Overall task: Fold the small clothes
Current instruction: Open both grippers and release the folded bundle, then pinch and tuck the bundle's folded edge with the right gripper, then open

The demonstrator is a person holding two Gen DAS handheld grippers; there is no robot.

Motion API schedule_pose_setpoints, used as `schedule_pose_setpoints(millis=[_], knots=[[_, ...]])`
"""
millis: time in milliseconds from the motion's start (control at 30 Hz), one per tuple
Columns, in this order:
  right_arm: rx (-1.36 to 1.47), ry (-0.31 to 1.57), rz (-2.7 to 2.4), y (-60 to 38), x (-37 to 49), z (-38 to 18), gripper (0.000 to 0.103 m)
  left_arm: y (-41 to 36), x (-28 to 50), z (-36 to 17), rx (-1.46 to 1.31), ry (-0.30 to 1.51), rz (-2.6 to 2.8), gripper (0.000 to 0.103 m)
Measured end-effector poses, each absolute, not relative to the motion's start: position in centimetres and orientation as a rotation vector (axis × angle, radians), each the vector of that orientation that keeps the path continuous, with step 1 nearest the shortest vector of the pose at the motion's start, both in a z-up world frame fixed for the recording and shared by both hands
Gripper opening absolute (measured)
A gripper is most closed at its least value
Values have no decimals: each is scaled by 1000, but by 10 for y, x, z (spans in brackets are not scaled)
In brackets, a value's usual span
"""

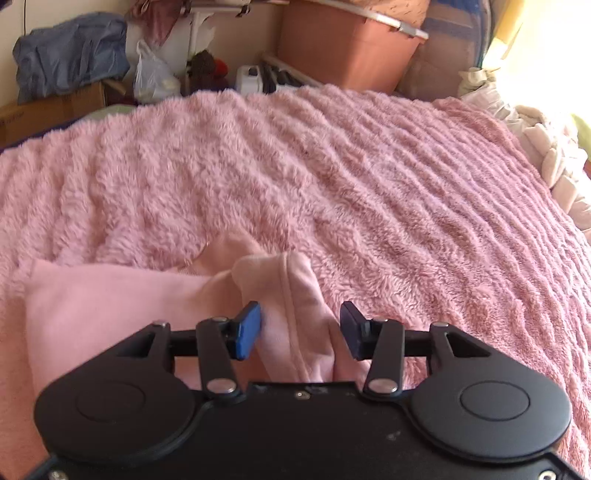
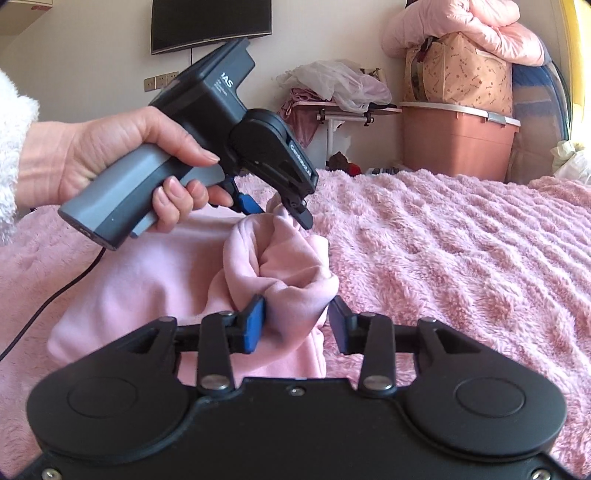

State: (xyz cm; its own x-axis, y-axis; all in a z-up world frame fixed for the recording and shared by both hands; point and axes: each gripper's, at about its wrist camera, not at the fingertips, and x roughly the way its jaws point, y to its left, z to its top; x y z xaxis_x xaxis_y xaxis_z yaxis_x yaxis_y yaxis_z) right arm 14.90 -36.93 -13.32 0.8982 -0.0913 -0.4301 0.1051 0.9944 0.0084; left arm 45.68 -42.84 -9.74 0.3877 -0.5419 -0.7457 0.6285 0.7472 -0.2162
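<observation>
A small light-pink fleece garment [image 1: 110, 302] lies on a fluffy pink blanket [image 1: 332, 177]. Its right part is bunched and lifted into a ridge [image 2: 280, 266]. My left gripper [image 1: 300, 328] has its jaws apart, with a fold of the garment between the blue pads, not pinched. In the right wrist view the left gripper [image 2: 279, 212] sits at the far end of the ridge, held by a hand. My right gripper [image 2: 297, 321] is open around the near end of the ridge; the left pad [image 2: 255, 325] touches the cloth, the right pad stands clear.
A brown-pink storage bin [image 2: 458, 140] with bags on it stands beyond the bed. A clothes rack [image 2: 332, 107], a wall TV [image 2: 210, 22], blue cloth on boxes [image 1: 70, 55] and a plastic bag [image 1: 151, 74] line the wall. A cable [image 2: 48, 306] trails over the blanket at left.
</observation>
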Motion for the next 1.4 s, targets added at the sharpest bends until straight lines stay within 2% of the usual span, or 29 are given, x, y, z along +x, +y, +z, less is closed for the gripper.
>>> schedule_pose_setpoints(millis=[200, 433, 500, 667, 700, 733, 833, 1100, 1400], knots=[[-128, 417, -94, -362, 139, -109, 44, -356, 422, -59, 49, 826, -778, 50], [-199, 530, 72, -372, 192, -97, 43, -270, 364, -87, 3, 862, -698, 50], [-183, 595, 93, -375, 209, -99, 36, -258, 354, -100, -38, 881, -681, 50], [-119, 719, 96, -380, 232, -108, 35, -256, 340, -130, -87, 899, -663, 50], [-113, 728, 95, -379, 233, -109, 32, -257, 338, -132, -81, 890, -659, 50], [-93, 739, 99, -379, 234, -110, 23, -259, 336, -136, -77, 884, -658, 51], [-58, 758, 102, -381, 236, -115, 16, -263, 336, -147, -100, 888, -645, 52], [3, 708, 63, -400, 235, -100, 12, -260, 344, -138, -171, 879, -649, 52], [84, 734, 58, -413, 245, -144, 11, -273, 341, -161, -87, 840, -655, 56]])
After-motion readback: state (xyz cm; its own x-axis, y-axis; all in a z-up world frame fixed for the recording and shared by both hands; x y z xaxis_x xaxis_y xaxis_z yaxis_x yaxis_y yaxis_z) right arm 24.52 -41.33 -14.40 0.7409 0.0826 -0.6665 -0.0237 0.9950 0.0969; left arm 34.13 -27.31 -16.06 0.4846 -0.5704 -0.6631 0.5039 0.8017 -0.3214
